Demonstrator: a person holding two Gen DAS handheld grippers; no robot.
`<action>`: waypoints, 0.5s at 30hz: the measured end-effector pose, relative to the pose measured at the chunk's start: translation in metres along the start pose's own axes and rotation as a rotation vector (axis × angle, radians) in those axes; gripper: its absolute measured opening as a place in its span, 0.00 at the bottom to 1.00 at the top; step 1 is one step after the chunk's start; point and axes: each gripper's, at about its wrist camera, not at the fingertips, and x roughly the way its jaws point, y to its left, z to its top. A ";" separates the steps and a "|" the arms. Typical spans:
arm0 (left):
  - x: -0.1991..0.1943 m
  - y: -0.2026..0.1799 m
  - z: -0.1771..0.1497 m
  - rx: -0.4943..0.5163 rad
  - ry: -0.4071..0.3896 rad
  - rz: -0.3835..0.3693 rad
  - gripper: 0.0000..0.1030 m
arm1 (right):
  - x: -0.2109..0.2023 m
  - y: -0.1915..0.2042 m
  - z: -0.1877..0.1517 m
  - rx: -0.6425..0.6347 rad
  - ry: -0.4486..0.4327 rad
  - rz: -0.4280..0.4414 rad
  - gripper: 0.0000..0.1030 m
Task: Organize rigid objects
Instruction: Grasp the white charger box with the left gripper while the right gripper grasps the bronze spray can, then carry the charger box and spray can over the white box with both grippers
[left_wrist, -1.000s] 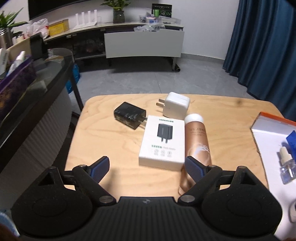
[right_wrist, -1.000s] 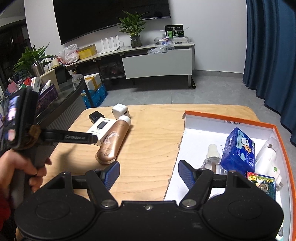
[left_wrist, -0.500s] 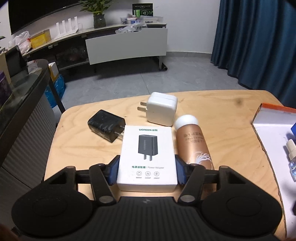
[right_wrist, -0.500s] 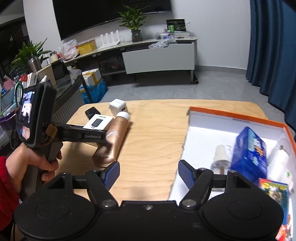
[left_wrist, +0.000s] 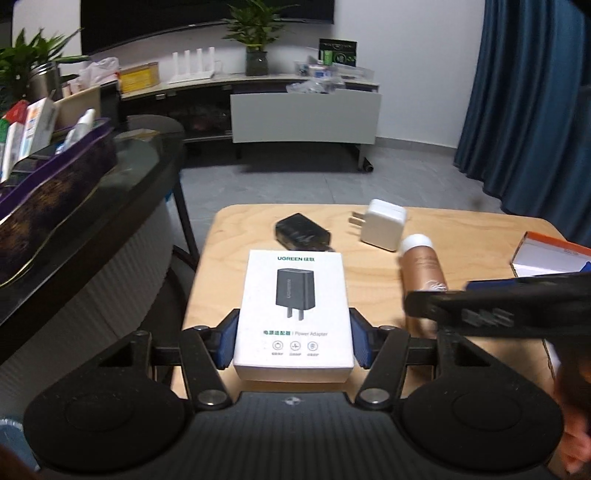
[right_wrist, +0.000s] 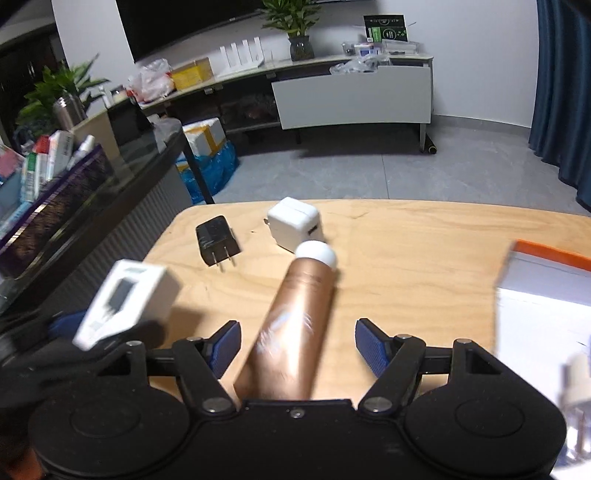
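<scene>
Left tongs (left_wrist: 291, 341) grip a white power adapter box (left_wrist: 293, 314) by its two long sides, the blue pads pressed flat against the cardboard after the jaws have just been closing on it; the box carries a picture of a black plug and, in the right wrist view, appears lifted off the wood at the left edge, though blurred. Right tongs (right_wrist: 297, 347) stand wide, their blue pads apart on either side of a copper-coloured bottle (right_wrist: 291, 325) with a white cap, which lies on its side on the wooden worktop (right_wrist: 406, 266) and touches neither pad as far as the blurred picture shows. Beyond the bottle's cap, just beside it, sits a white charger cube (right_wrist: 295, 226) with its prongs pointing left. A black charger (right_wrist: 217, 240) lies flat to the left of the cube, apart from it, prongs toward the camera. At the right side of the worktop is a white box with an orange rim (right_wrist: 550, 254), its contents too smeared to make out. Behind the worktop are a grey floor, a low white cabinet, a potted plant and a dark blue curtain
</scene>
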 end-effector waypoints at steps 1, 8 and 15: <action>0.000 0.002 0.001 -0.008 -0.001 0.001 0.58 | 0.007 0.002 0.002 0.004 0.001 -0.007 0.76; 0.001 0.008 0.001 -0.048 -0.008 0.001 0.58 | 0.023 0.020 0.004 -0.074 -0.021 -0.090 0.46; -0.010 0.005 -0.001 -0.064 -0.022 -0.009 0.58 | -0.017 0.008 -0.012 -0.056 -0.081 -0.060 0.45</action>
